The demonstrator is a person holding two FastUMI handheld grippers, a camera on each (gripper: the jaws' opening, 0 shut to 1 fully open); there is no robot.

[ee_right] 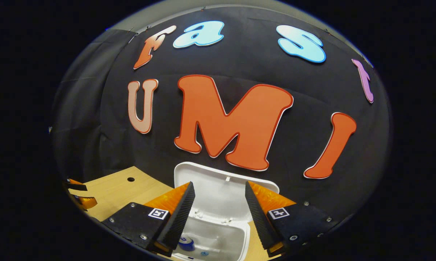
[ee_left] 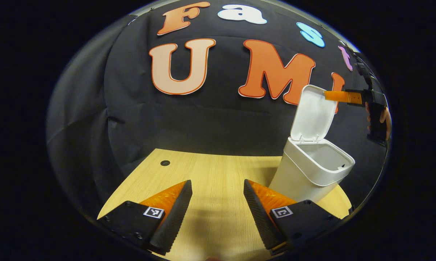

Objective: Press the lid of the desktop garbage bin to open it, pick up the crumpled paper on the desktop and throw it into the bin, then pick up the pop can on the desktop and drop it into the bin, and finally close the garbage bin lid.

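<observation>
Left gripper view: left gripper (ee_left: 218, 203) spread wide, empty, above the table (ee_left: 210, 170). One bin (ee_left: 314, 170) stands right of it, upright, lid (ee_left: 313, 113) raised.

Right gripper view: right gripper (ee_right: 219, 206) wide apart, empty, above the bin's mouth; inside, apparently one can (ee_right: 186, 243).

Raised lid (ee_right: 218, 188) behind the bin's open mouth (ee_right: 218, 232); above unobstructed.

Recording booth, black cloth wall (ee_left: 210, 119), bare wooden desktop (ee_left: 218, 174), no household furnishings
</observation>
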